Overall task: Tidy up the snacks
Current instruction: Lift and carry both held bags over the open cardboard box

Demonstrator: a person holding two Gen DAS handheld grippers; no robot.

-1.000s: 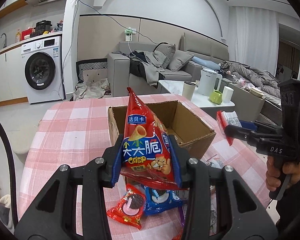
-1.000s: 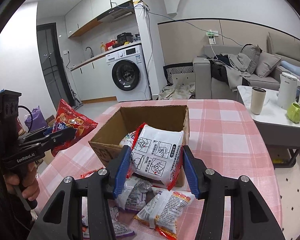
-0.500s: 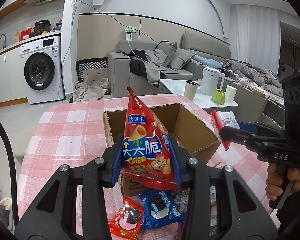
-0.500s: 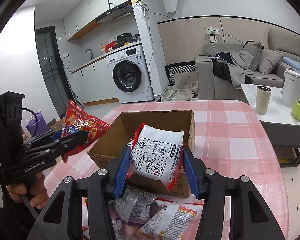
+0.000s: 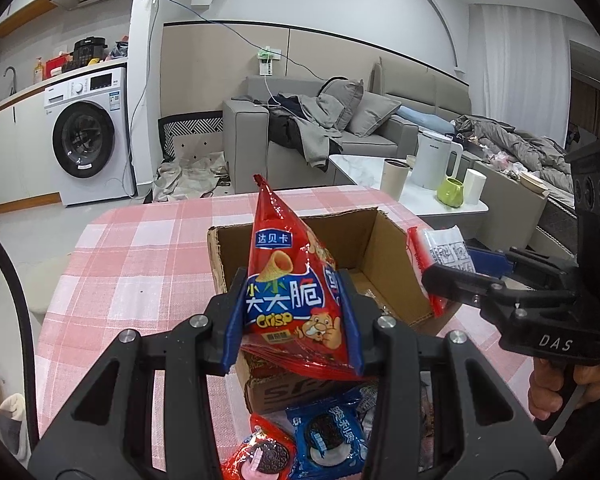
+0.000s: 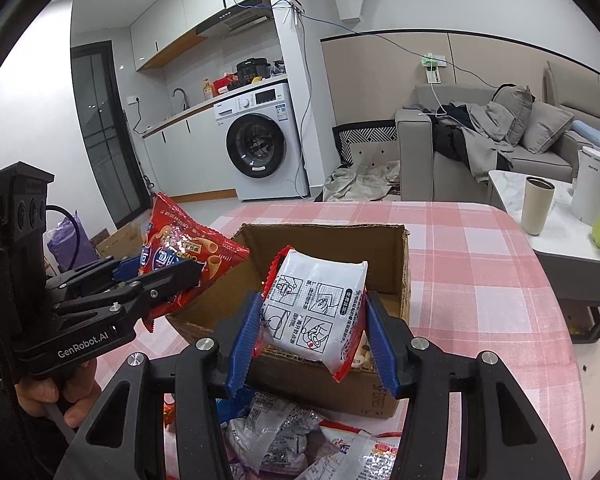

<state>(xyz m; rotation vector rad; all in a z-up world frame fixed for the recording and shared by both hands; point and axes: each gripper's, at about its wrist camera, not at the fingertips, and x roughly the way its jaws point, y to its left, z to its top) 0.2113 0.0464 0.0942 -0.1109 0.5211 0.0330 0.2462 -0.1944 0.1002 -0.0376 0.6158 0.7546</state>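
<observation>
We see 2 risks, judging from how things hang now. On the left, the red foil snack bag printed with a cone and the word Crisp [image 5: 296,292] is pinched low on its body, so its tall top could tip or the slick foil could slide through the blue pads; if it drops short it would land among the loose cookie packets [image 5: 324,436] on the pink checked counter [image 5: 140,256] rather than in the open brown cardboard box [image 5: 384,248]. To the right, the white noodle packet with black line drawings and a red edge [image 6: 320,308] could catch the box's near wall on the way in.

Our left gripper [image 5: 294,312] is closed to the bag's width and clamps it upright, in front of the box (not over it, as far as we can tell). Our right gripper [image 6: 316,328] is likewise clamped on the white packet, held above the box's near edge.
</observation>
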